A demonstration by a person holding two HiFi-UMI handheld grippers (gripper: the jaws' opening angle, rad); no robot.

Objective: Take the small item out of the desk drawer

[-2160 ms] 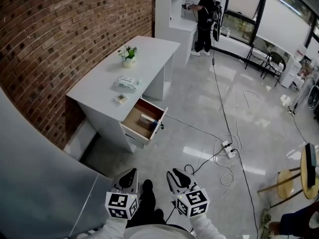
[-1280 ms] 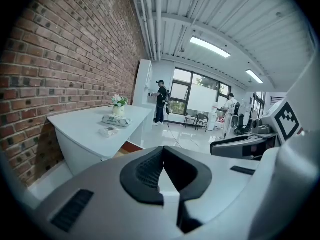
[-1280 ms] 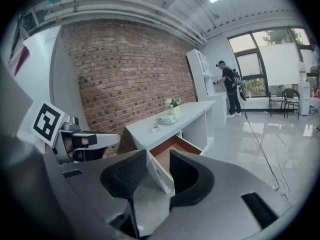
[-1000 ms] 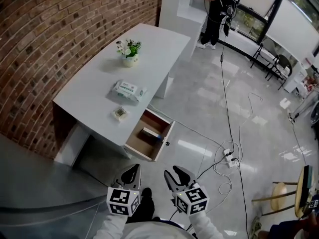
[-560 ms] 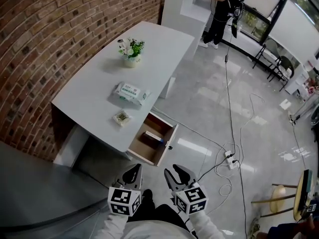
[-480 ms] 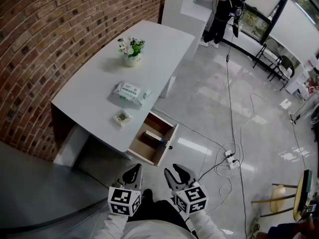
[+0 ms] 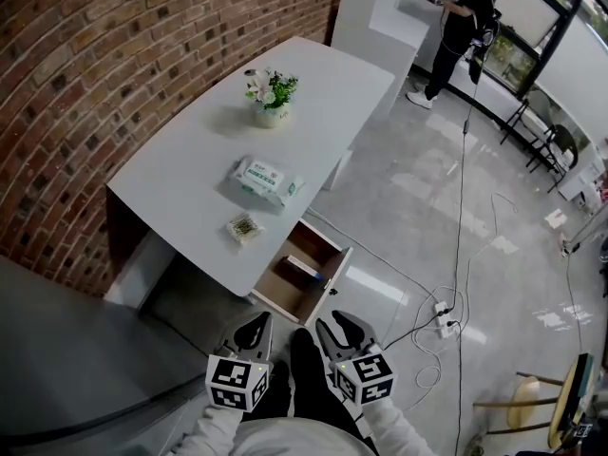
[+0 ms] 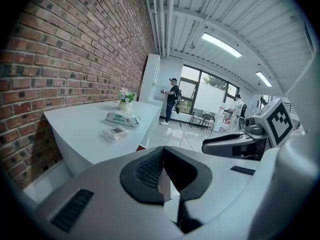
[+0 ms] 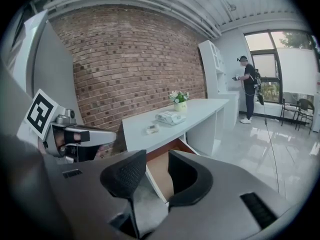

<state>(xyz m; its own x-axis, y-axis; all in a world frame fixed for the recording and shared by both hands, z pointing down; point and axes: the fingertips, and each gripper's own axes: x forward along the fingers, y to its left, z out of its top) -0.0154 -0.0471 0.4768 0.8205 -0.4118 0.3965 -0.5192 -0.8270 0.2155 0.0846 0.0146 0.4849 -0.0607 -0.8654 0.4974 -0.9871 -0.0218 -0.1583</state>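
Observation:
The white desk has its wooden drawer pulled open at the near right corner. A small flat box-like item lies inside it. Both grippers hang low in the head view, short of the drawer and touching nothing. My left gripper has its fingertips meeting and nothing between them. My right gripper stands open and empty, and the drawer's brown inside shows through the gap between its jaws.
On the desk top are a pack of wipes, a small packet and a potted flower. A brick wall runs along the left. A power strip with cables lies on the floor at right. A person stands far off.
The desk and open drawer have come closer and now sit just ahead of both grippers. The grippers keep their places at the bottom of the view, jaws unchanged.

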